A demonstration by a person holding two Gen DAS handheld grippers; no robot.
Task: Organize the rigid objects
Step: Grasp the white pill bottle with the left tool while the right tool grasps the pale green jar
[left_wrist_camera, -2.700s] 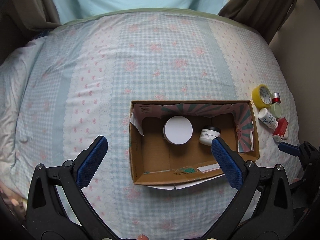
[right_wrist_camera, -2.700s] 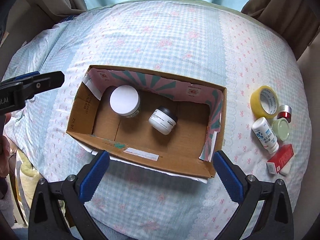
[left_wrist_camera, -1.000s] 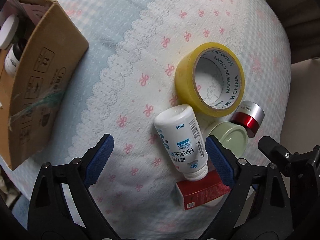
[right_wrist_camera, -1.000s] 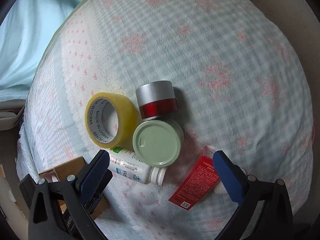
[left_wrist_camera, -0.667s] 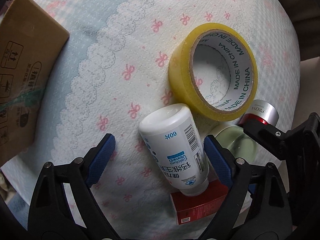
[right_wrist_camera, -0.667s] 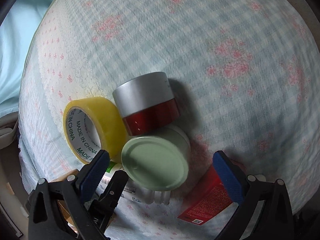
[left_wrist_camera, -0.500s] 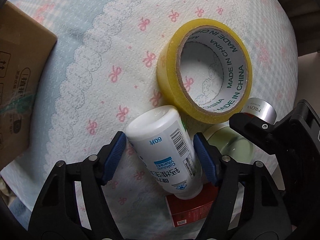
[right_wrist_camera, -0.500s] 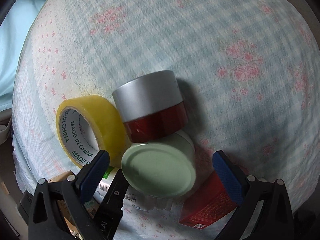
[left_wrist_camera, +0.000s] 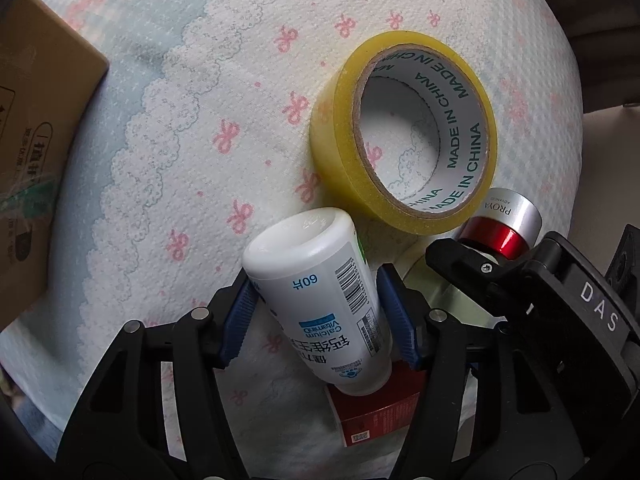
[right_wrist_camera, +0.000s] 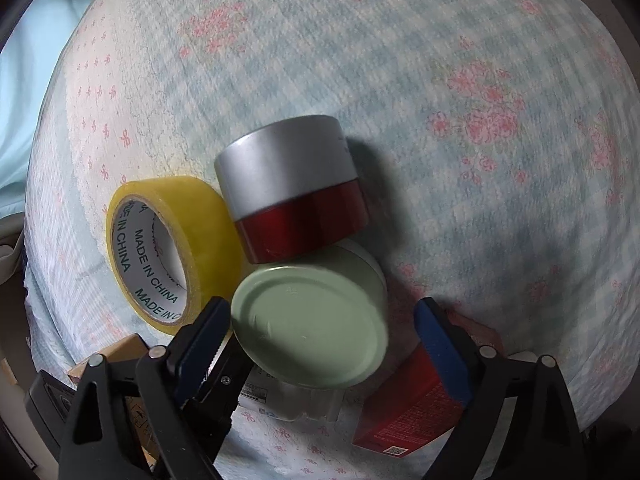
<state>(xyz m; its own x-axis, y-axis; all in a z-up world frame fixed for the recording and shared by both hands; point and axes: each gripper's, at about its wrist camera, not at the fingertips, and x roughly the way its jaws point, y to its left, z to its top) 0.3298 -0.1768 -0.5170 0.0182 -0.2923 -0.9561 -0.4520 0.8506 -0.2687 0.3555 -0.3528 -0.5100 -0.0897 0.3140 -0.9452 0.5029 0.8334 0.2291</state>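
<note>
A white vitamin bottle (left_wrist_camera: 320, 312) lies on its side on the bedspread. My left gripper (left_wrist_camera: 316, 292) is closing on it, and both blue pads (left_wrist_camera: 394, 320) touch its sides. A jar with a pale green lid (right_wrist_camera: 312, 320) stands between the pads of my right gripper (right_wrist_camera: 320, 312). Those jaws are closing too, with a gap left at the right pad (right_wrist_camera: 440, 344). Against the green jar lean a red jar with a silver cap (right_wrist_camera: 288, 184) and a yellow tape roll (right_wrist_camera: 200, 216). A red carton (right_wrist_camera: 412, 412) lies below the right pad.
The cardboard box (left_wrist_camera: 32, 140) stands at the left edge of the left wrist view. The tape roll (left_wrist_camera: 340, 152), the red jar (left_wrist_camera: 500, 224) and the red carton (left_wrist_camera: 376, 420) crowd round the bottle. The bed's edge drops off just right of them.
Both grippers came down over the cluster of objects. The left jaws closed from wide apart onto the white bottle. The right jaws narrowed around the green-lidded jar.
</note>
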